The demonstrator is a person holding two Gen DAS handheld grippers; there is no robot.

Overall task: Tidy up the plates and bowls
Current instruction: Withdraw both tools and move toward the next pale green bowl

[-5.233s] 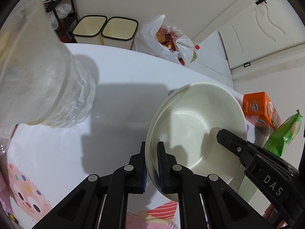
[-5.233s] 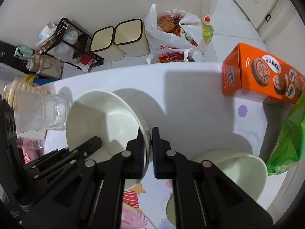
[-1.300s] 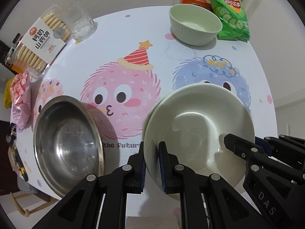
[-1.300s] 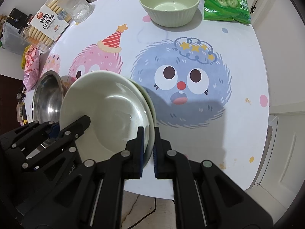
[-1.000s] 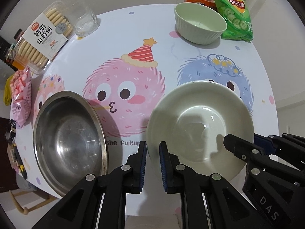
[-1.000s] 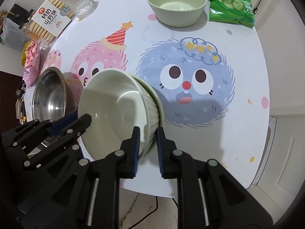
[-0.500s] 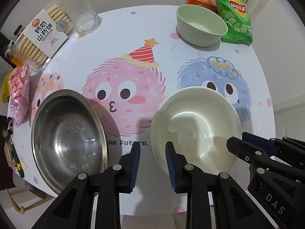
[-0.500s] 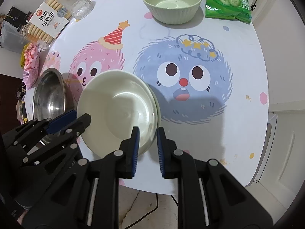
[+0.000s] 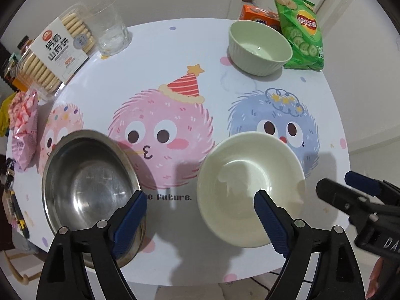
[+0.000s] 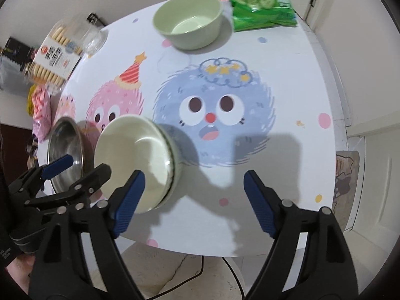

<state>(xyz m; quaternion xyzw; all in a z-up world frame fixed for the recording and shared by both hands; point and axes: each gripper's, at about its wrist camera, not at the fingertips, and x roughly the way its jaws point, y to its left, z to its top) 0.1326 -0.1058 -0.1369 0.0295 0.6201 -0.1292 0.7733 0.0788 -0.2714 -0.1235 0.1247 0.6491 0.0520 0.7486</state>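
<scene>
The smooth, round white bowls (image 9: 251, 190) are sitting stacked (one inside the other) on the table (image 9: 215, 87), beside a shiny metal bowl (image 9: 90, 185). Both the left gripper (image 9: 200, 218) and right gripper (image 10: 193, 200) are spread wide, holding nothing. A ribbed green bowl (image 9: 260, 47) is sitting far back.

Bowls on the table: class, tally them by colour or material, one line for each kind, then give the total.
Steel bowl: 1
Green ribbed bowl: 1
Cream bowls, nested one inside the other: 2
Total: 4
</scene>
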